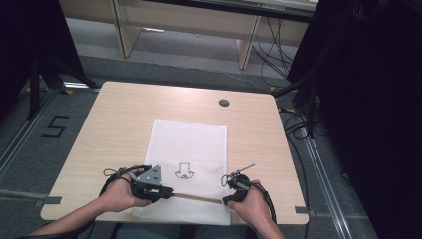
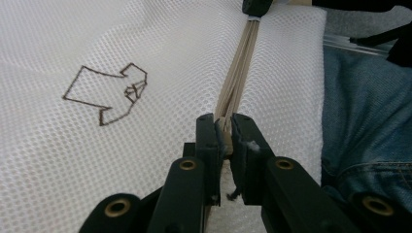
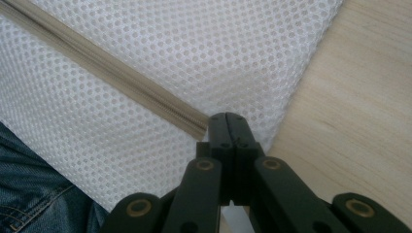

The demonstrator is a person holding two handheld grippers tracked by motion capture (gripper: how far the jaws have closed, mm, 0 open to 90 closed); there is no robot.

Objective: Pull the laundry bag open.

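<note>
A white mesh bag [image 1: 189, 144] lies flat on the wooden table [image 1: 119, 114], with a brown outline mark [image 1: 184, 172] stitched on it. A beige zipper [image 1: 199, 197] runs along its near edge. My left gripper [image 1: 169, 191] is at the zipper's left part. In the left gripper view its jaws [image 2: 223, 121] pinch the beige zipper slider, and the zipper [image 2: 238, 68] stretches away to the right gripper [image 2: 256, 7]. My right gripper [image 1: 226, 200] sits at the bag's near right corner. Its jaws [image 3: 227, 116] are shut at the end of the zipper [image 3: 121, 77].
A dark round grommet [image 1: 224, 103] sits in the table's far right part. The person's jeans [image 2: 364, 107] are just past the near table edge. Black curtains, cables and a pale desk frame [image 1: 244, 45] surround the table.
</note>
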